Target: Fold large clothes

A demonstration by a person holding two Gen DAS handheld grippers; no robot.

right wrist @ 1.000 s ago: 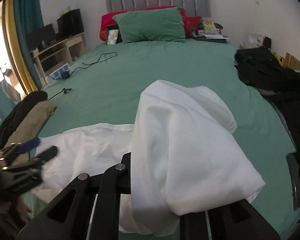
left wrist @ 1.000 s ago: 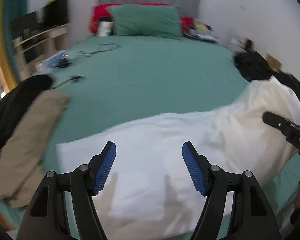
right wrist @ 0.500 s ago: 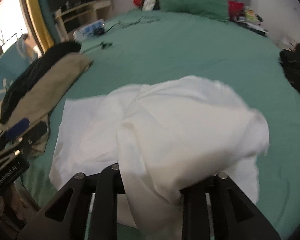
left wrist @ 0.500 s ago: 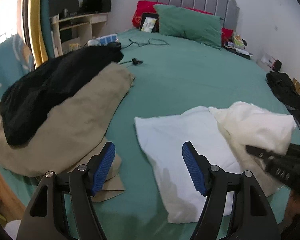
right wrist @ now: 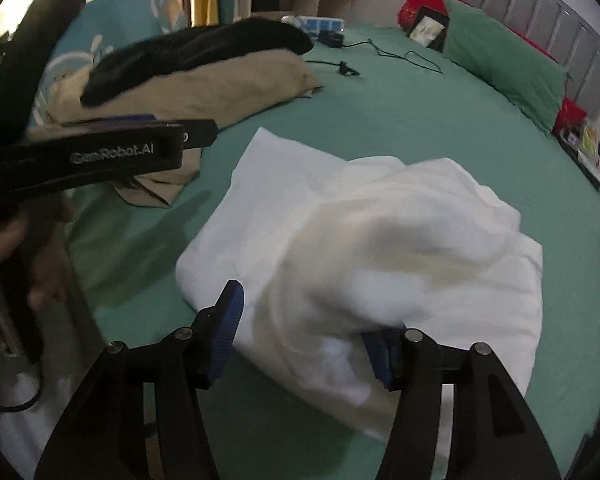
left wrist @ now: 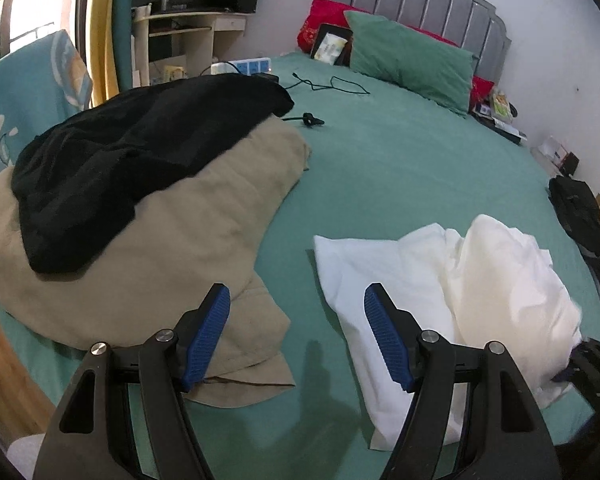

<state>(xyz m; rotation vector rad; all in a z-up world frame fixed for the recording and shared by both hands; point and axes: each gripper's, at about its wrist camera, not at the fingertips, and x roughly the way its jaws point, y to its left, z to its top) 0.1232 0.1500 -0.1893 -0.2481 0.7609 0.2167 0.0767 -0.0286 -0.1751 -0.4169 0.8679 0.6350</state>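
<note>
The bed (left wrist: pixel 400 168) sheet is plain green. The big cloth (left wrist: pixel 440 280) is white. The pile has a tan cloth (left wrist: pixel 172 248) under a black cloth (left wrist: pixel 132 152). One pillow (left wrist: pixel 412 60) is green, another pillow (left wrist: pixel 324 24) is red. Each claw has blue pads (left wrist: pixel 210 340) on black arms.

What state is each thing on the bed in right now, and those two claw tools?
White garment: partly folded, bunched on top.
Beige garment: lying flat.
Black garment: heaped on the beige one.
Left gripper: open, empty.
Right gripper: open, cloth draped between its fingers.
</note>
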